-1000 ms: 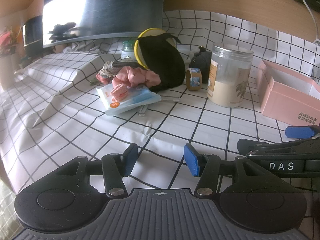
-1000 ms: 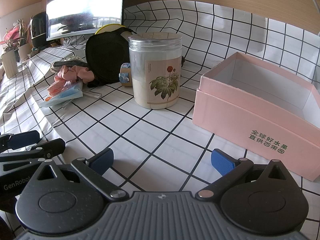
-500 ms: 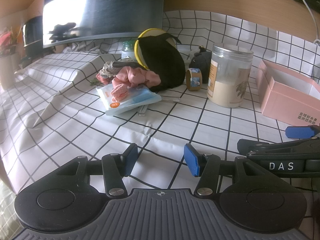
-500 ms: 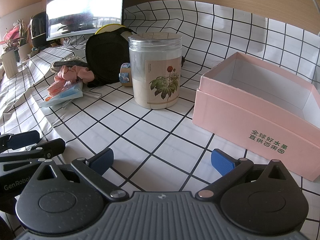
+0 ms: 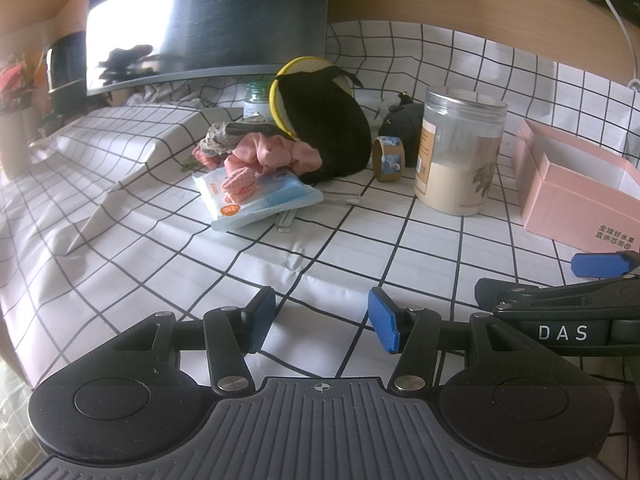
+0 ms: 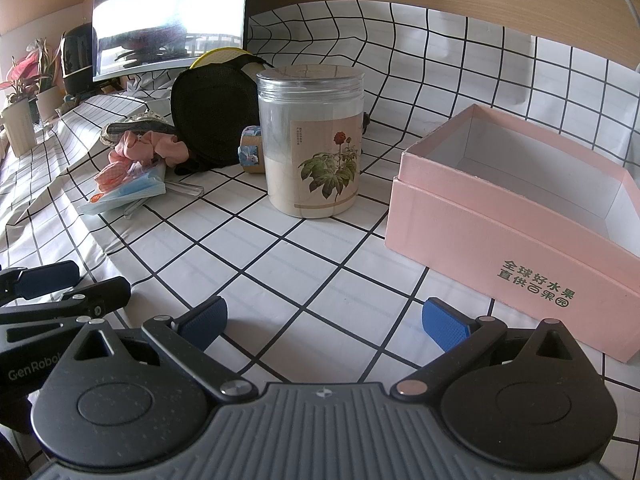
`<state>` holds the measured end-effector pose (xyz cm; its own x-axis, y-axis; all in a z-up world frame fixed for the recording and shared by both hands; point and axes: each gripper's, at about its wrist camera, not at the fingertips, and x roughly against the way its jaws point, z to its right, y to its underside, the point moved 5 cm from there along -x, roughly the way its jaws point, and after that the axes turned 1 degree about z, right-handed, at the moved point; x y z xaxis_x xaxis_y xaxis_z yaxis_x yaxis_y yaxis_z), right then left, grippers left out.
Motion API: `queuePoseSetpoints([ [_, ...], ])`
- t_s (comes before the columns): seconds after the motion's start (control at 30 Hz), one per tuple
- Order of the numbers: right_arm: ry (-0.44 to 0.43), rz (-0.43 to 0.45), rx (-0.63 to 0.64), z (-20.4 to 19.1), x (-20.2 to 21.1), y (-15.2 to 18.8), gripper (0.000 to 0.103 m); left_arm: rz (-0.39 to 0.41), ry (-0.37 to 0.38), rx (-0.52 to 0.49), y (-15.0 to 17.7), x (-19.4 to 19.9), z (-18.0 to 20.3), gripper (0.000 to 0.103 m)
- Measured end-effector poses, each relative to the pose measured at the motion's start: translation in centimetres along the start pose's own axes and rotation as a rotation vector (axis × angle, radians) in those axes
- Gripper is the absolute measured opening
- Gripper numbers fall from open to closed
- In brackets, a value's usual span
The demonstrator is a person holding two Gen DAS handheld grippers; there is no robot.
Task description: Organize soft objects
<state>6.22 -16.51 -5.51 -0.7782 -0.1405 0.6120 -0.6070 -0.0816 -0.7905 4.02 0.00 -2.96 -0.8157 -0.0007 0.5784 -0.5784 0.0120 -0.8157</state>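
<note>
A heap of soft items lies at the back of the checked tablecloth: a pink scrunchie [image 5: 276, 154] [image 6: 154, 146], a small pink checked piece [image 5: 239, 184] on a blue-white tissue pack [image 5: 260, 196] [image 6: 128, 192], a patterned fabric band [image 5: 224, 136], and a black pouch [image 5: 328, 128] [image 6: 214, 120]. An open, empty pink box [image 6: 520, 208] [image 5: 576, 184] stands at the right. My left gripper [image 5: 322, 318] is open over bare cloth, well short of the heap. My right gripper [image 6: 324, 324] is open wide, nothing between its fingers, just left of the box's front.
A clear jar [image 6: 312, 140] [image 5: 460, 152] half full of pale powder stands between the heap and the box. A tape roll [image 5: 389, 160] and a dark plush toy [image 5: 402, 122] sit behind it. A monitor [image 5: 208, 20] rises at the back; potted plants [image 6: 20, 100] stand far left.
</note>
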Motion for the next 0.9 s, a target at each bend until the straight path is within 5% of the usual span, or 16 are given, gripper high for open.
queuePoseSetpoints([
  [0.9,-0.002,0.0,0.0,-0.1,0.0,0.2,0.103,-0.006,0.0,-0.003,1.2,-0.9,-0.1,0.057],
])
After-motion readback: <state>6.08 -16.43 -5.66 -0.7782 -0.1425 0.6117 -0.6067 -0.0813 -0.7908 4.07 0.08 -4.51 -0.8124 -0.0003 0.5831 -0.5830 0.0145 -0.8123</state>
